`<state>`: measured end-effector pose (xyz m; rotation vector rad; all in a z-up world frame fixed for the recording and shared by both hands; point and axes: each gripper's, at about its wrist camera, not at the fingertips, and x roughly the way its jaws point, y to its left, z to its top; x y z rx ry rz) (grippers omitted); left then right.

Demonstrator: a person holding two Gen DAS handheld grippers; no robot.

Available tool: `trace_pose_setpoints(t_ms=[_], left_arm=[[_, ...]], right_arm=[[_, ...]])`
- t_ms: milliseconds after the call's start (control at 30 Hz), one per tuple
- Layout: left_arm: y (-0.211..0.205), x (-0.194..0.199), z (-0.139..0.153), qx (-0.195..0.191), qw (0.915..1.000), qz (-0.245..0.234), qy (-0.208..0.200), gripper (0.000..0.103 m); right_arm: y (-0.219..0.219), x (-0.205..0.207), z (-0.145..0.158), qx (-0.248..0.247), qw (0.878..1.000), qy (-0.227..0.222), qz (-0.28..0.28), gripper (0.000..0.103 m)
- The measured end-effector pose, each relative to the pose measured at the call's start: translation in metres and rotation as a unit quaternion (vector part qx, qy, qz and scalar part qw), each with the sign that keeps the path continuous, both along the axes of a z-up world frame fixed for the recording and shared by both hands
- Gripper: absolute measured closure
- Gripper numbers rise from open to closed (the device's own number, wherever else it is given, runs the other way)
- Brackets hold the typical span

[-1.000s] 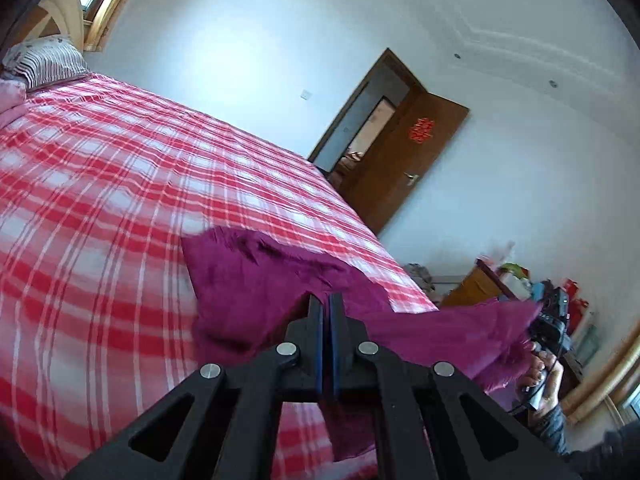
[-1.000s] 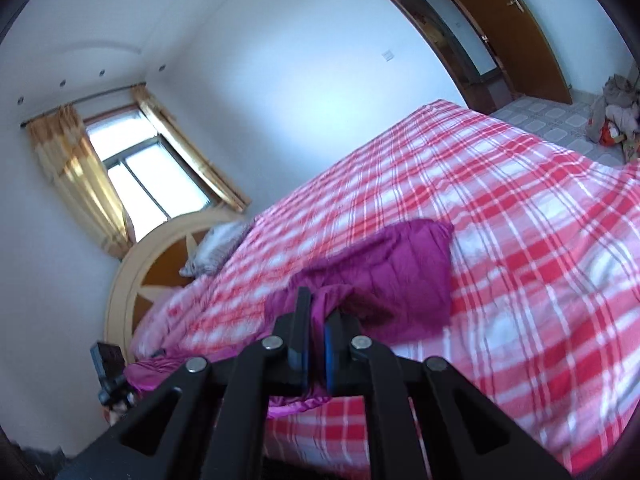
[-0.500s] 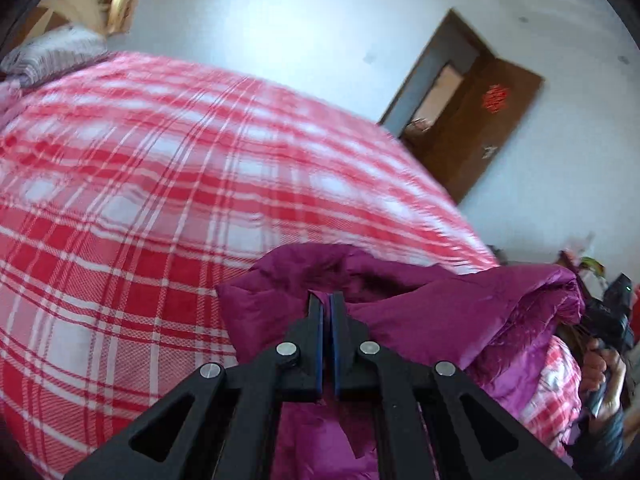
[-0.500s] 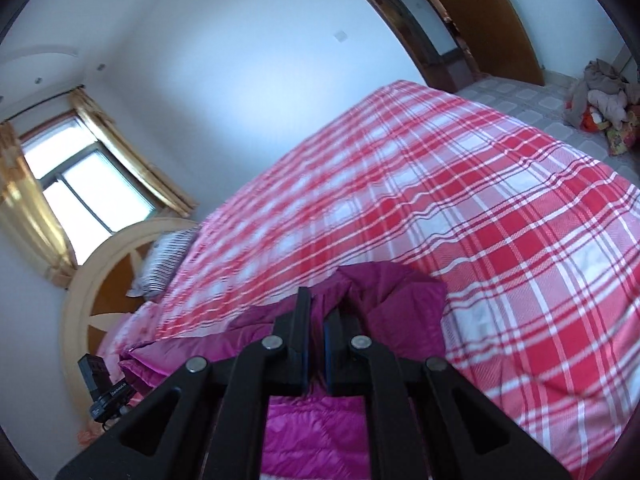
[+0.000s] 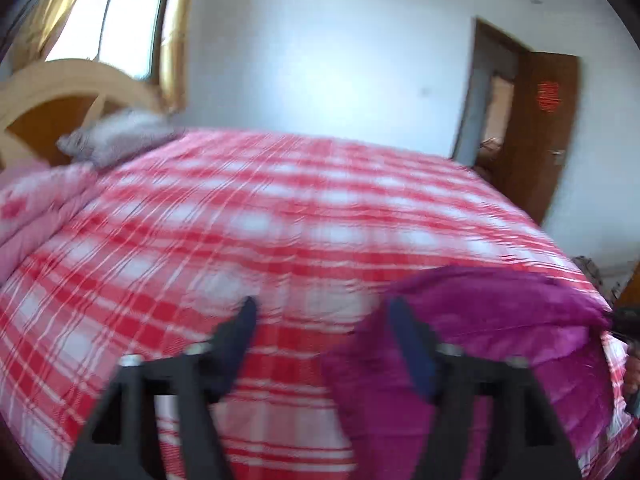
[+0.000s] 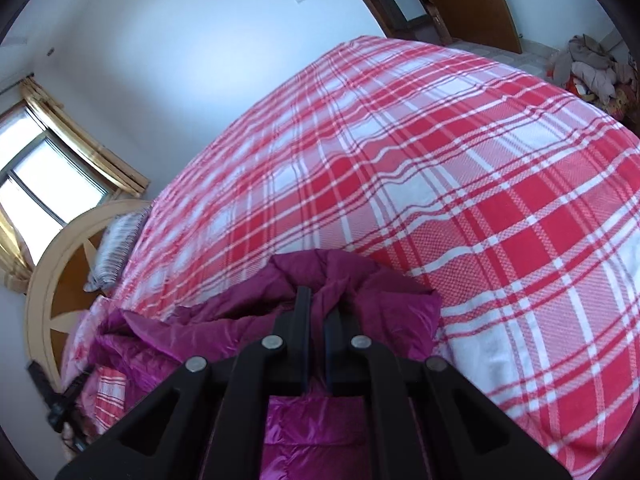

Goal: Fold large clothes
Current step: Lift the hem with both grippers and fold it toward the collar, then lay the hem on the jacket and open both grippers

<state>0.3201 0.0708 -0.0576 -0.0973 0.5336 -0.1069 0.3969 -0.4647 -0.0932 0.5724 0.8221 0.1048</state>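
Note:
A magenta padded jacket [image 6: 320, 428] lies bunched on the near edge of the red and white plaid bed [image 6: 460, 184]. In the left wrist view it lies at the lower right [image 5: 500, 320]. My left gripper [image 5: 320, 312] is open and empty, its jaws spread over the bedcover, with the right finger beside the jacket's edge. My right gripper [image 6: 317, 300] is shut on a fold of the jacket, low over the bed. The left wrist view is blurred by motion.
A striped pillow [image 5: 116, 140] and a wooden headboard [image 5: 52, 100] are at the bed's head under a window [image 5: 112, 16]. A brown door [image 5: 548, 128] stands open on the right. A pile of clothes [image 6: 592, 68] lies on the floor beyond the bed.
My left gripper has opened and let go of the jacket, and swung left toward the headboard. My right gripper stayed shut on the jacket and lowered it onto the bed.

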Motion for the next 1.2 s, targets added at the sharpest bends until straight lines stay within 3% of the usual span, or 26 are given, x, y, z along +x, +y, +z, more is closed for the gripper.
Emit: trace_pose_setpoints(t_ms=[100,167,200,233,267,300,333,400,500,600,700,833,900,1000,1200], left_arm=[[-0.056,0.011,-0.016,0.03,0.9972,-0.067,0.014,0.025],[-0.075,0.015,-0.028,0.052,0.9955,-0.073,0.031,0.025],[-0.083,0.021,-0.038,0.066,0.9946,-0.068,0.043,0.025],[-0.09,0.028,-0.048,0.083,0.9933,-0.056,0.059,0.025],[-0.092,0.036,-0.059,0.097,0.9917,-0.039,0.076,0.025],[-0.091,0.04,-0.065,0.098,0.9908,-0.028,0.088,0.025],[-0.087,0.046,-0.074,0.091,0.9902,-0.016,0.105,0.025],[-0.079,0.05,-0.081,0.067,0.9902,-0.007,0.122,0.025],[-0.084,0.047,-0.078,0.071,0.9899,-0.004,0.122,0.025],[-0.098,0.034,-0.049,0.074,0.9936,-0.014,0.084,0.025],[-0.127,0.032,-0.037,0.106,0.9925,-0.037,0.05,0.022],[-0.146,0.057,-0.062,0.155,0.9846,-0.036,0.073,0.021],[-0.143,0.071,-0.078,0.162,0.9821,-0.023,0.093,0.021],[-0.126,0.084,-0.096,0.109,0.9863,-0.016,0.123,0.021],[-0.125,0.088,-0.105,0.106,0.987,-0.005,0.121,0.013]], right_arm=[[0.004,0.011,-0.009,0.007,1.0,0.003,0.001,0.093],[0.005,0.016,-0.011,0.003,1.0,0.003,-0.008,0.091],[0.006,0.016,-0.009,0.0,1.0,0.002,-0.016,0.083],[0.008,0.015,-0.006,-0.005,1.0,-0.002,-0.023,0.065],[0.011,0.012,0.0,-0.013,0.999,-0.013,-0.031,0.053],[0.015,0.006,0.009,-0.027,0.998,-0.031,-0.037,0.029],[0.02,0.0,0.017,-0.045,0.997,-0.049,-0.041,0.017],[0.036,-0.008,0.033,-0.086,0.993,-0.077,-0.031,0.017],[0.07,-0.013,0.042,-0.114,0.988,-0.101,0.019,0.017],[0.102,-0.001,0.029,-0.138,0.985,-0.088,0.061,0.017],[0.134,0.013,0.01,-0.165,0.979,-0.074,0.097,0.017],[0.158,0.03,-0.021,-0.224,0.967,-0.039,0.114,0.019],[0.155,0.038,-0.034,-0.238,0.965,-0.012,0.108,0.019],[0.142,0.042,-0.044,-0.219,0.972,-0.001,0.09,0.019],[0.141,0.047,-0.05,-0.219,0.972,0.003,0.085,0.018]])
